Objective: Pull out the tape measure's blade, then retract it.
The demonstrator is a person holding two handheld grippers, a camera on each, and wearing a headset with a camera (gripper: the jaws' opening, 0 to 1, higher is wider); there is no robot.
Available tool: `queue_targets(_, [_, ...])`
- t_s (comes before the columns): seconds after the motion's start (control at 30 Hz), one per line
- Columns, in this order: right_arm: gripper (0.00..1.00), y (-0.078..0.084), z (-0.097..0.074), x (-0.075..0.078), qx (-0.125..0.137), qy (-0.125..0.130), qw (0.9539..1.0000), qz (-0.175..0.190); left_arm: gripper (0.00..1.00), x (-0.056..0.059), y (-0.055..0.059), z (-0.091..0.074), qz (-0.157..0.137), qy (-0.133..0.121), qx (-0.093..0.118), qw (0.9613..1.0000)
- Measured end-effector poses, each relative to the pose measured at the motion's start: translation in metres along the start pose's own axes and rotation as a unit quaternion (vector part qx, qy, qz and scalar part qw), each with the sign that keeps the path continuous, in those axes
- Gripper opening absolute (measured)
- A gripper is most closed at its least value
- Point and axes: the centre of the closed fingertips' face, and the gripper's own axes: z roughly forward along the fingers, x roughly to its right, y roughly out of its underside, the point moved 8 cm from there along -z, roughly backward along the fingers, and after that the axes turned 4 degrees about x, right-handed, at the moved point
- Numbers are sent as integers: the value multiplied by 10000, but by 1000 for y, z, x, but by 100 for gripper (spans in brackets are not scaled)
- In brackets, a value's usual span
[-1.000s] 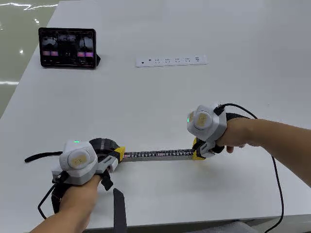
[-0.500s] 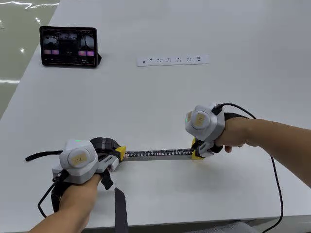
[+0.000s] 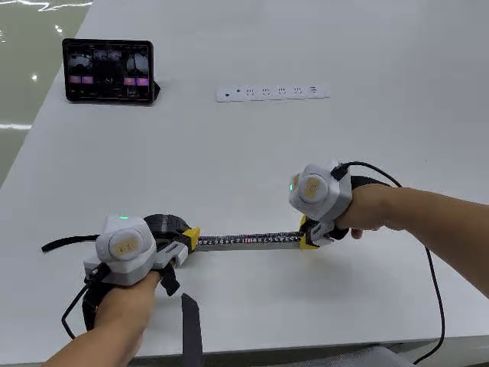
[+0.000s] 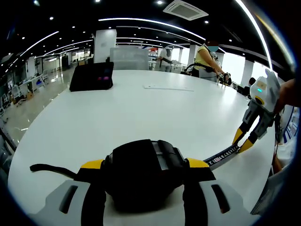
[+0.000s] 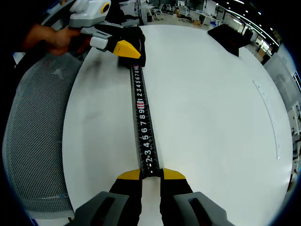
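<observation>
Clamped at the round black plastic tape measure case (image 4: 143, 172) by left gripper (image 3: 183, 243), pinched at the dark numbered metal blade (image 5: 142, 117) tip by right gripper (image 3: 309, 241), stretched flat between them on white workbench (image 3: 229, 153).

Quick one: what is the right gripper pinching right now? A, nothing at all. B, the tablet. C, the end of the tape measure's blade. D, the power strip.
C: in the right gripper view, the right gripper is shut on the end of the blade. The blade runs across the table to the case, which is held in the left gripper.
</observation>
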Motion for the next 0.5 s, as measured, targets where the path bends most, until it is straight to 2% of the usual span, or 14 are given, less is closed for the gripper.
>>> queue_targets(0.5, [10,-6,2,0,-20,-50,10000,2,63,1,0,0,-2,-11,12,10000])
